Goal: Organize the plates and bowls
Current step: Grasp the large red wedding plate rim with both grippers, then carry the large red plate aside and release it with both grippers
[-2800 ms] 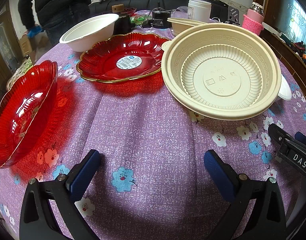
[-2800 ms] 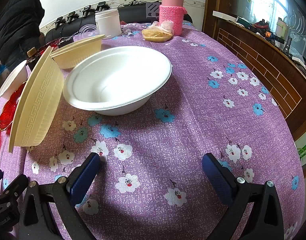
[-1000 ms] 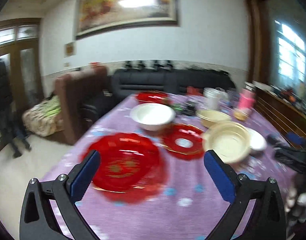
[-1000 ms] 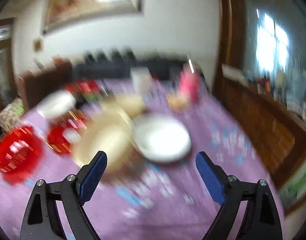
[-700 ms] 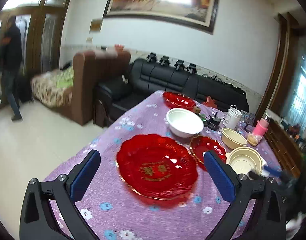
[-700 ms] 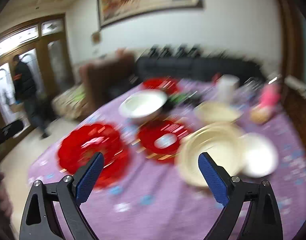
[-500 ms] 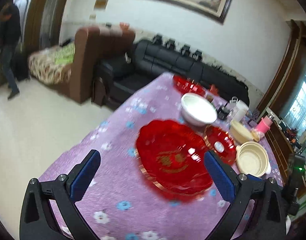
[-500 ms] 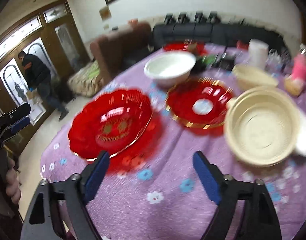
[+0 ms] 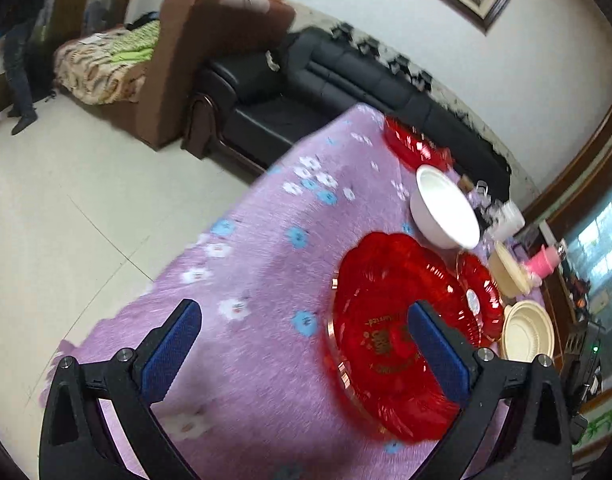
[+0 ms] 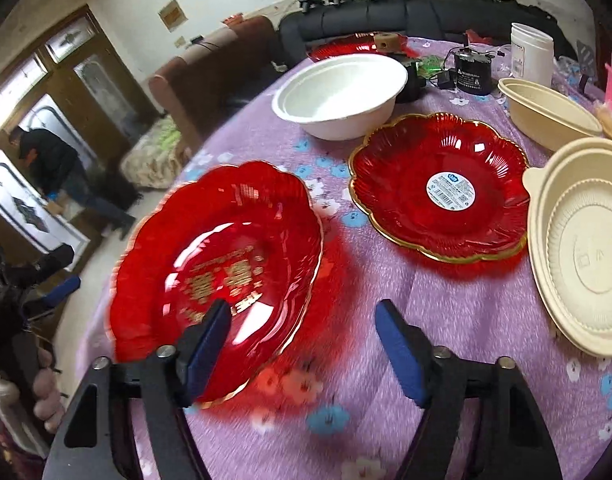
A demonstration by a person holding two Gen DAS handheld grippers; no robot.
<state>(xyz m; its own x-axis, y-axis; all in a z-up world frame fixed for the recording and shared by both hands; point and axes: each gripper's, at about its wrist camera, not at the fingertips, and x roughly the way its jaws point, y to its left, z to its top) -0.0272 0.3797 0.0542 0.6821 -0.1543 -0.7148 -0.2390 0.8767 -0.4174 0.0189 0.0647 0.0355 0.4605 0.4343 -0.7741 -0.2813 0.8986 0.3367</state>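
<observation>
The surface is covered by a purple cloth (image 10: pixel 445 300) with a matt, slightly fuzzy weave and printed flowers. The large red plate (image 10: pixel 226 264) looks like glossy, see-through plastic with ribbed petals, gold lettering and a thin gold rim. The smaller red plate (image 10: pixel 437 184) has the same shiny finish and a paper sticker at its centre. The white bowl (image 10: pixel 337 92) is smooth and matt. The cream bowl (image 10: pixel 581 248) is dull, ribbed plastic. The floor (image 9: pixel 66 208) is pale, glossy tile.
</observation>
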